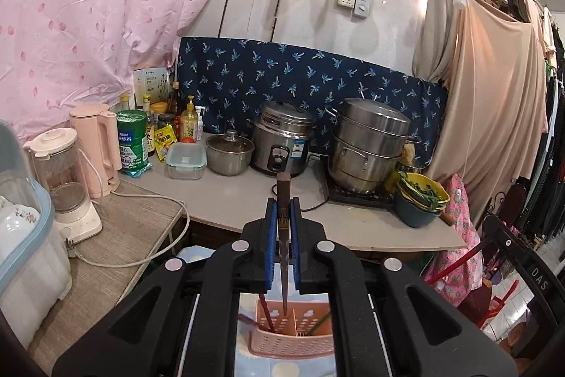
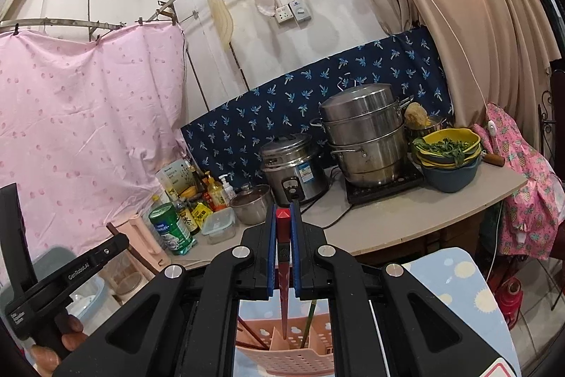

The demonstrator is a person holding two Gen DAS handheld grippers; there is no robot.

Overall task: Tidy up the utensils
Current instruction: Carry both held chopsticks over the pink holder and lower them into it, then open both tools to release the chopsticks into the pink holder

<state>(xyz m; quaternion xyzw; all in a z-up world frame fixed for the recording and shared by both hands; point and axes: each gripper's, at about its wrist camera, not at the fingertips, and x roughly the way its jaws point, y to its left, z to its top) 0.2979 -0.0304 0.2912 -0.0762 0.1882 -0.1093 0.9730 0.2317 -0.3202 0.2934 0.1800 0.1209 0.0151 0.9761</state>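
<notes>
Pink perforated plastic formed the utensil basket [image 1: 293,334], which stood on a blue sun-patterned cloth [image 2: 455,285] below both grippers. We held the left gripper [image 1: 283,218] pinched on a dark brown chopstick [image 1: 283,200], its tip pointing down at the basket's central divider. We held the right gripper [image 2: 283,221] pinched on a red-capped chopstick [image 2: 283,228], its tip likewise over the basket's middle partition. Other chopsticks already stood inside the basket. Behind, the desk [image 1: 247,196] carried a rice cooker [image 1: 282,140], a steel steamer pot [image 1: 367,143] and stacked bowls of greens [image 1: 420,200].
</notes>
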